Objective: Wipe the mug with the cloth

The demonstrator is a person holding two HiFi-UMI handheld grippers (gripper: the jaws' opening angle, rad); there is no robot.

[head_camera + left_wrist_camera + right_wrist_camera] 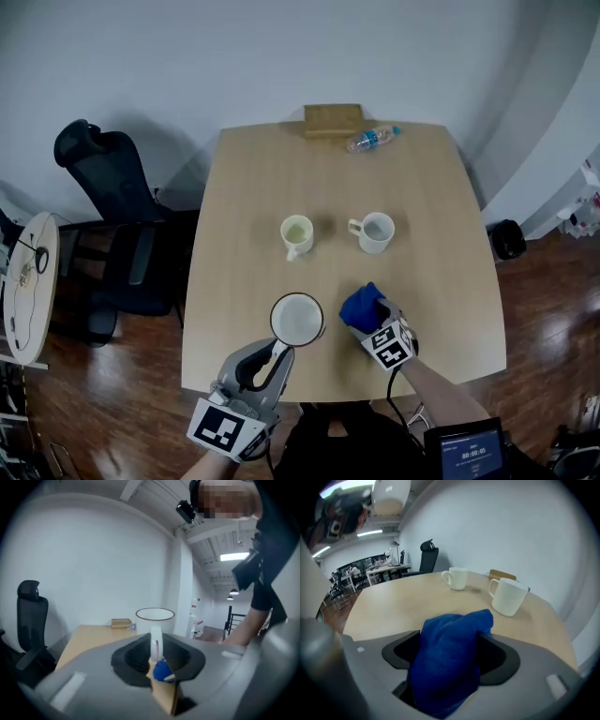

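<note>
A white mug with a dark rim hangs above the table's near edge. My left gripper is shut on its handle, and in the left gripper view the mug stands upright just beyond the jaws. To its right my right gripper is shut on a bunched blue cloth. In the right gripper view the cloth fills the gap between the jaws and sticks out forward. Cloth and mug are a short way apart.
Two more white mugs stand mid-table, seen also in the right gripper view. A wooden block and a plastic bottle lie at the far edge. A black office chair stands left of the table.
</note>
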